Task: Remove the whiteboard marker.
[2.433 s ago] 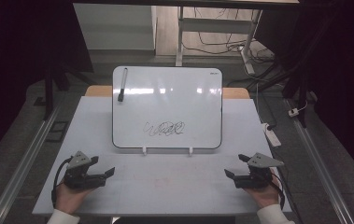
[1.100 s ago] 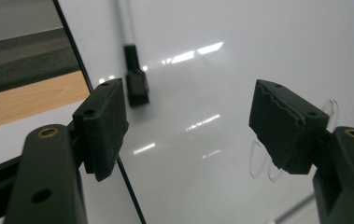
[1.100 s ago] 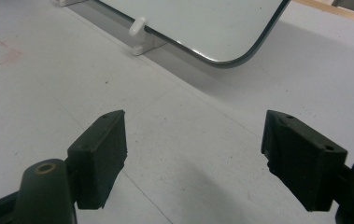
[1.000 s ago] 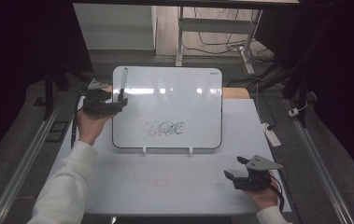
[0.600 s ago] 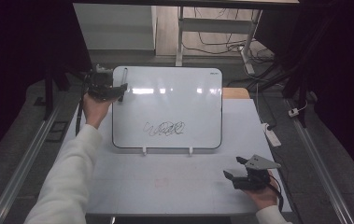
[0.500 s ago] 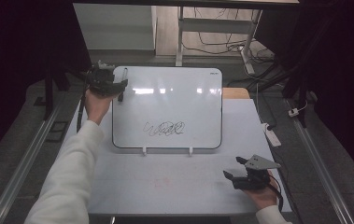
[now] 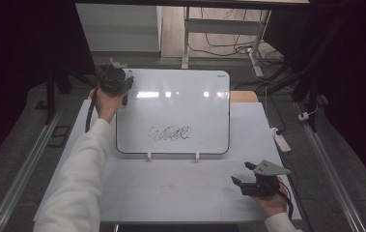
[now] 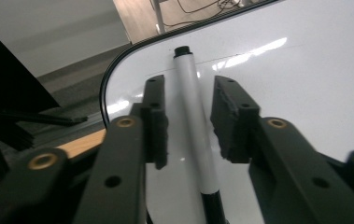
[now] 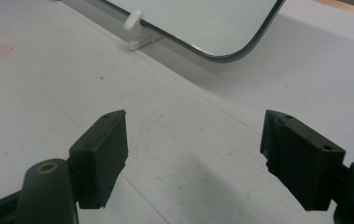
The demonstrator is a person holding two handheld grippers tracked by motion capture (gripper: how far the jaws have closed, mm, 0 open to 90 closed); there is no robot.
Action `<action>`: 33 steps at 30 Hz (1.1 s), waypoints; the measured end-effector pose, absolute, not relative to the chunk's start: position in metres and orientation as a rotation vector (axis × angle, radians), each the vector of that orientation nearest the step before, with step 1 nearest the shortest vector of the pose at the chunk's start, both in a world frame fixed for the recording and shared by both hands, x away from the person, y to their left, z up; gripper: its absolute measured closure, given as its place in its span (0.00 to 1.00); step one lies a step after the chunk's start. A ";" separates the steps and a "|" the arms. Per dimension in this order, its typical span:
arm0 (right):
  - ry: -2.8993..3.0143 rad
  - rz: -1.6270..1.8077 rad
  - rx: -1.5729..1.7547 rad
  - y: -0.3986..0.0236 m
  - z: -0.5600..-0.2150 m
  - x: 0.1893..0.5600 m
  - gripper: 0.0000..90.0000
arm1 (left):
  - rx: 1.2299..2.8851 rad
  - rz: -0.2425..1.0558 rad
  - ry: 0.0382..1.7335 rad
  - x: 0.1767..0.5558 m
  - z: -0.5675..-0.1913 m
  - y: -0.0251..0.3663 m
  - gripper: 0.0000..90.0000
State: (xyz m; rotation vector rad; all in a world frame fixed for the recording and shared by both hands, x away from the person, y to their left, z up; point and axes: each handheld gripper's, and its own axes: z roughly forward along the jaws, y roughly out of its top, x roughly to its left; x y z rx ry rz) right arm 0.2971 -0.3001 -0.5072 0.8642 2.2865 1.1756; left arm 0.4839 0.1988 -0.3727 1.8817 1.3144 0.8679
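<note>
While the left gripper (image 8: 188,121) is hovering over the whiteboard's (image 7: 185,104) far left corner, its jaws are sitting apart on either side of a white marker (image 8: 194,135) that is lying on the board, neither pad clearly touching it. The right gripper (image 7: 248,180) is resting near the bench's (image 7: 171,193) near right corner, its jaws spread wide and holding nothing. A black scribble (image 7: 171,133) is showing mid-board.
</note>
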 end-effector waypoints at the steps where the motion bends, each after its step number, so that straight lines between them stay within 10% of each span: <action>1: 2.286 1.174 0.865 -0.300 -0.507 0.297 0.25 | 1.889 0.876 1.313 0.484 -0.373 0.197 0.77; 20: 2.260 1.157 0.879 -0.302 -0.506 0.296 0.26 | 1.905 0.845 1.246 0.470 -0.367 0.192 0.91; 33: 2.220 1.181 0.857 -0.301 -0.507 0.293 0.26 | 1.821 0.710 1.036 0.387 -0.374 0.198 0.91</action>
